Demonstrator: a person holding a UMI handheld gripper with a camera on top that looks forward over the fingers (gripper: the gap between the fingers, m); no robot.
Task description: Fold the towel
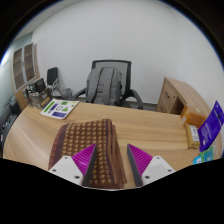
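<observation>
A brown waffle-weave towel (88, 143) lies flat on the wooden table (150, 125), with a raised folded edge along its right side. My gripper (112, 166) hovers low over the towel's near end. The left finger's magenta pad (84, 156) is over the towel. The right finger's pad (140, 159) is over bare table just right of the towel's edge. The fingers stand apart, with the towel's right edge between them and a gap to the right finger. The near end of the towel is hidden under the fingers.
An office chair (108, 84) draped with a grey jacket stands behind the table. A colourful booklet (60, 108) lies at the far left. A purple box (211, 124) and a small yellow item (194, 133) sit at the right. A wooden cabinet (181, 96) stands beyond.
</observation>
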